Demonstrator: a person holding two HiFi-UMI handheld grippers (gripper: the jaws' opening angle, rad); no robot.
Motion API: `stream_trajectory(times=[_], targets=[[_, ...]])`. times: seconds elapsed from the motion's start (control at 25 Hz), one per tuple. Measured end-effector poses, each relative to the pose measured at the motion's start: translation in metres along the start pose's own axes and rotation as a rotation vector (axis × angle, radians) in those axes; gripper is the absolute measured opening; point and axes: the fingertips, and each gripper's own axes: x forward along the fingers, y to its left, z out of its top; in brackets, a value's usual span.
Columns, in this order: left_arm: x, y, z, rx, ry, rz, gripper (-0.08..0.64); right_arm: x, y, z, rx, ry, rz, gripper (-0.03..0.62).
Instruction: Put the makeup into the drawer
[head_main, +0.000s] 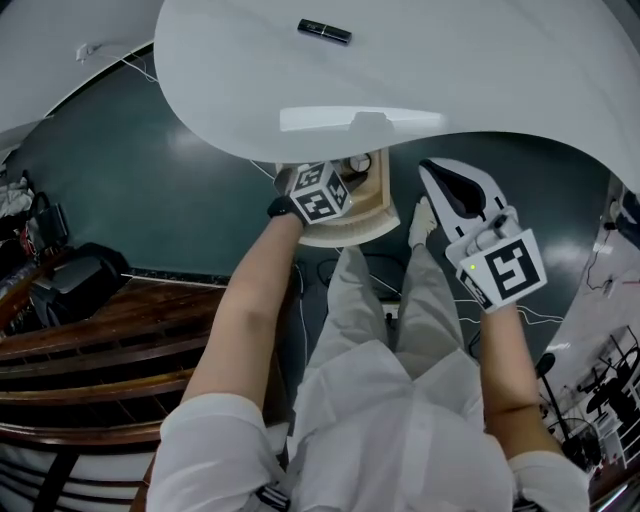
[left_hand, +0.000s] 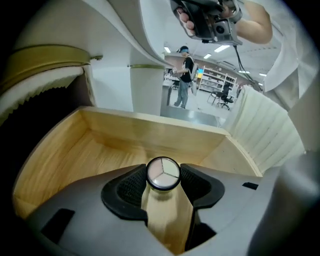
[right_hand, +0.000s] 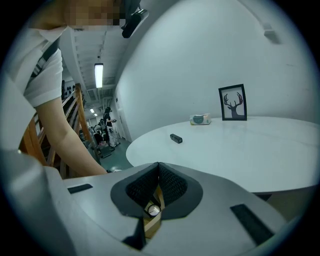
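Note:
A small round makeup compact (left_hand: 162, 172) with a three-part face sits between the pads of my left gripper (left_hand: 164, 181), which press on it from both sides. It hangs just above the open wooden drawer (left_hand: 150, 132). In the head view the left gripper (head_main: 322, 192) is over that drawer (head_main: 372, 222), under the white table's edge, and its jaws are hidden there. My right gripper (head_main: 428, 168) is held to the right of the drawer, its jaws together and empty. Its own view shows its pads (right_hand: 170, 182) meeting, with the compact (right_hand: 153, 210) visible below them.
A black tube (head_main: 324, 31) lies on the round white table (head_main: 480, 70); it also shows in the right gripper view (right_hand: 175, 138). A framed deer picture (right_hand: 233, 102) and a small box (right_hand: 200, 119) stand at the back. Wooden steps (head_main: 100, 340) rise at the left.

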Motion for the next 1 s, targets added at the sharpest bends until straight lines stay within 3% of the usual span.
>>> stream_trajectory(times=[0.44,0.76,0.88,1.0], targets=[[0.031,-0.008,-0.009,0.059,0.074,-0.045,0.222,0.009,-0.001,-0.014,0.003,0.022,0.003,0.009],[0.039,-0.012,-0.019,0.046,0.129,-0.067,0.224,0.006,-0.002,-0.017,0.002,0.037,0.001,0.009],[0.040,-0.013,-0.022,0.024,0.140,-0.079,0.284,0.007,-0.003,-0.017,-0.001,0.038,0.000,0.009],[0.034,-0.012,-0.021,0.003,0.135,-0.078,0.293,0.006,-0.004,-0.015,-0.002,0.030,0.000,0.009]])
